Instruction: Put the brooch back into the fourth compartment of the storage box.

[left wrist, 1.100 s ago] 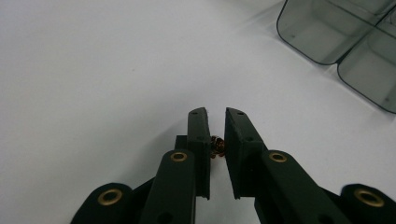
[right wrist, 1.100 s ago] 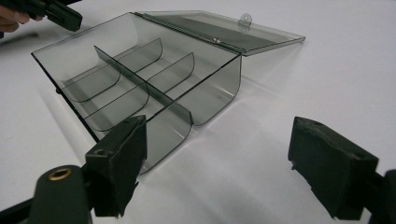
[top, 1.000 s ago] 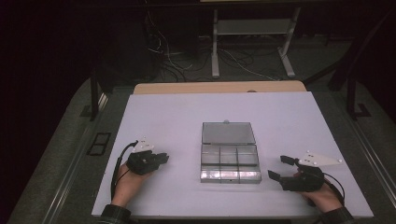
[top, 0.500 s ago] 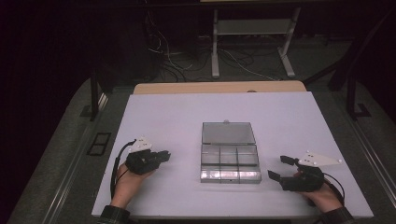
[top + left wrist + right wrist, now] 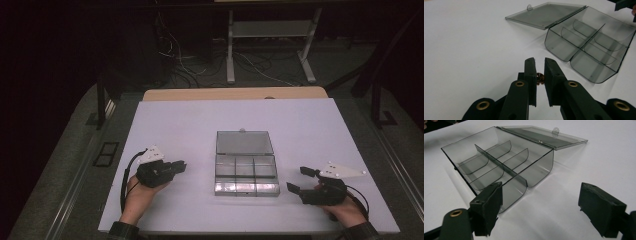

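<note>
A smoky clear compartment box [image 5: 245, 176] lies mid-table, its lid [image 5: 244, 142] open and flat behind it. The compartments look empty. To the box's left, my left gripper [image 5: 178, 166] points toward it. In the left gripper view the jaws of the left gripper [image 5: 539, 62] stand nearly together, with a small copper-coloured piece [image 5: 540, 77] pinched between them just above the table. The box [image 5: 589, 47] is ahead and to the right there. My right gripper [image 5: 298, 179] sits right of the box, open and holding nothing. In the right gripper view the right gripper [image 5: 541, 195] faces the near corner of the box [image 5: 499, 162].
The white table top [image 5: 190, 120] spreads wide around the box. A wooden strip [image 5: 235, 93] runs along its far edge. Beyond lie a dark floor with cables and a metal stand [image 5: 270, 30]. A person's hands hold both grippers near the table's front edge.
</note>
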